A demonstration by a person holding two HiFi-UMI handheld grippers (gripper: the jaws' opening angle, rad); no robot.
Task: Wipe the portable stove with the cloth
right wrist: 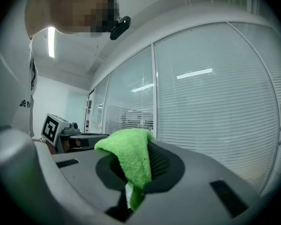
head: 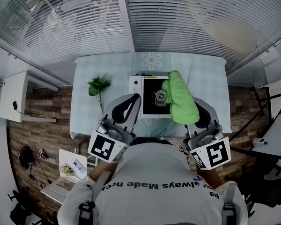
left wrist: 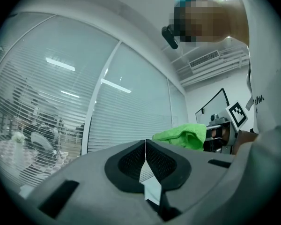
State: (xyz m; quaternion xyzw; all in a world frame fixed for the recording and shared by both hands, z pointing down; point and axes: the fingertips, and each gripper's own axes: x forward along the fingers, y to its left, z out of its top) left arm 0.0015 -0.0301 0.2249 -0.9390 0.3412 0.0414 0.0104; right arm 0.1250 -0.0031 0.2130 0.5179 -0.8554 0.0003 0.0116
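The portable stove (head: 152,96) sits on the table (head: 98,111) straight ahead of me. It has a white body and a black top, with the burner (head: 160,96) in the middle. The green cloth (head: 180,97) covers the stove's right edge in the head view and runs from beyond its far right corner back past its near one. I can't tell from here whether the cloth touches the stove or hangs above it.

My right gripper (head: 200,112) is just right of the stove's near corner and is clamped on that cloth. In the right gripper view a fold is pinched between the jaws, and the rest is heaped over the top of them. My left gripper (head: 132,102) is at the stove's near left corner. Its jaws are pressed together with nothing between them, and the cloth shows off to its right in its own view.

A small green plant (head: 98,86) lies on the table left of the stove, well apart from it. Beyond the stove, past the table's far edge, are slatted blinds (head: 178,18). Wooden floor (head: 42,111) shows further left of the table.
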